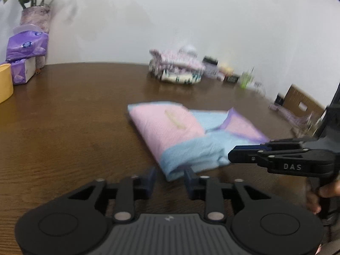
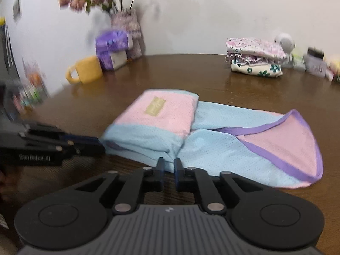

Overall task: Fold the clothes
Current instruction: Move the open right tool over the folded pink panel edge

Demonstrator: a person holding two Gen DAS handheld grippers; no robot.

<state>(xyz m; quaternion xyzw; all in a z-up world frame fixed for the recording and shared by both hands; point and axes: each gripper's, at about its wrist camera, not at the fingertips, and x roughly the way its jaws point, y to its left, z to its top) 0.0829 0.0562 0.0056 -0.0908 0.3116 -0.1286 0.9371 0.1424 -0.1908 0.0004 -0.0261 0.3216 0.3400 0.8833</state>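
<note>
With the pink-and-blue mesh garment (image 2: pixel 191 131) part-folded ahead, left gripper (image 1: pixel 170 175) jaws stand wide; right gripper (image 2: pixel 169 165) jaws narrow, apparently empty, at its near hem, likely for another fold.

A pink and light-blue mesh garment (image 2: pixel 212 136) lies partly folded on the brown tabletop (image 2: pixel 191 74). Its left part is a thick folded bundle, pink on top with a yellowish label (image 2: pixel 155 106). To the right of that bundle, a flat blue section spreads out, ending in a pink panel edged in purple.
</note>
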